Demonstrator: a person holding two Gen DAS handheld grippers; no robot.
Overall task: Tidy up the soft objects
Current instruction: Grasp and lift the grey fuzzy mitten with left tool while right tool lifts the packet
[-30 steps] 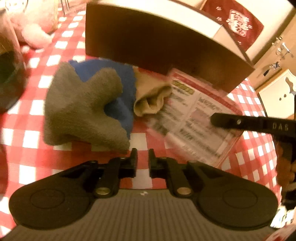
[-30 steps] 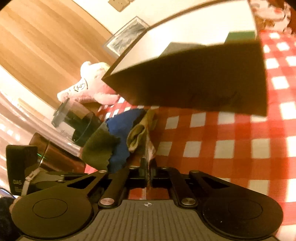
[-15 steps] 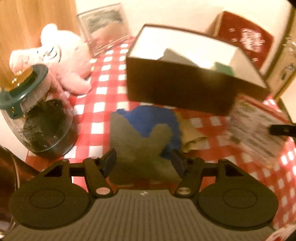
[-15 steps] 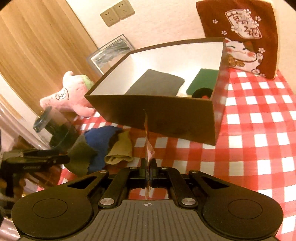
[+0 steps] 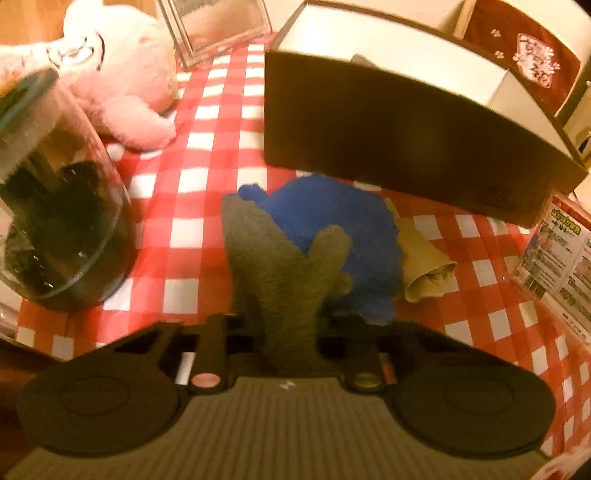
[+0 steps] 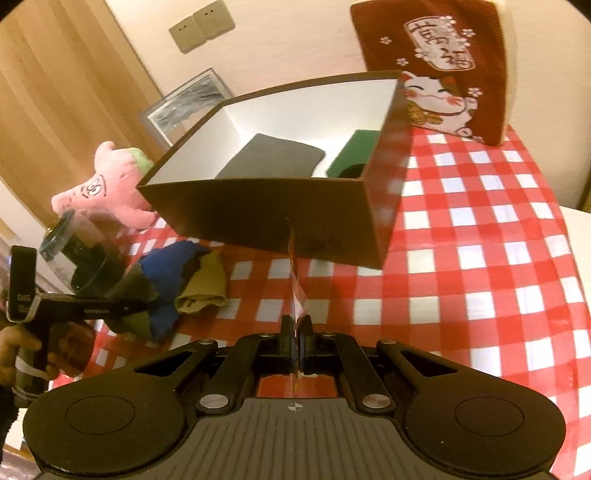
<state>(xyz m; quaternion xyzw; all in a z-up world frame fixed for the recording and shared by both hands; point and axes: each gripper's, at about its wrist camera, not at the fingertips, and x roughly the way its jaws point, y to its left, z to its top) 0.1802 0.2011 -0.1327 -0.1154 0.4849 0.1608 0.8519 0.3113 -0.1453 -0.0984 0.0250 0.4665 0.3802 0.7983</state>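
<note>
An olive-grey cloth [image 5: 280, 266] lies on top of a blue cloth [image 5: 340, 229], with a tan cloth [image 5: 421, 266] beside them, in front of a brown box [image 5: 388, 140]. My left gripper [image 5: 288, 332] has its jaws closing, and the near end of the olive-grey cloth is pinched between them. From the right wrist the left gripper [image 6: 136, 306] shows at that pile. My right gripper [image 6: 295, 328] is shut on a thin printed packet [image 6: 295, 280], seen edge on, held above the table in front of the box [image 6: 258, 210]. A dark grey cloth [image 6: 273, 158] and a green item [image 6: 354, 155] lie inside the box.
A glass jar [image 5: 55, 206] stands just left of the cloth pile. A pink plush [image 5: 122, 85] and a picture frame [image 5: 218, 26] sit behind it. A red cat-print cover [image 6: 436, 66] stands behind the box. The red checked tablecloth [image 6: 480, 277] stretches to the right.
My left gripper opened wide, moved over the olive-grey cloth and closed on its near end. My right gripper rose with the packet, so the inside of the box came into view.
</note>
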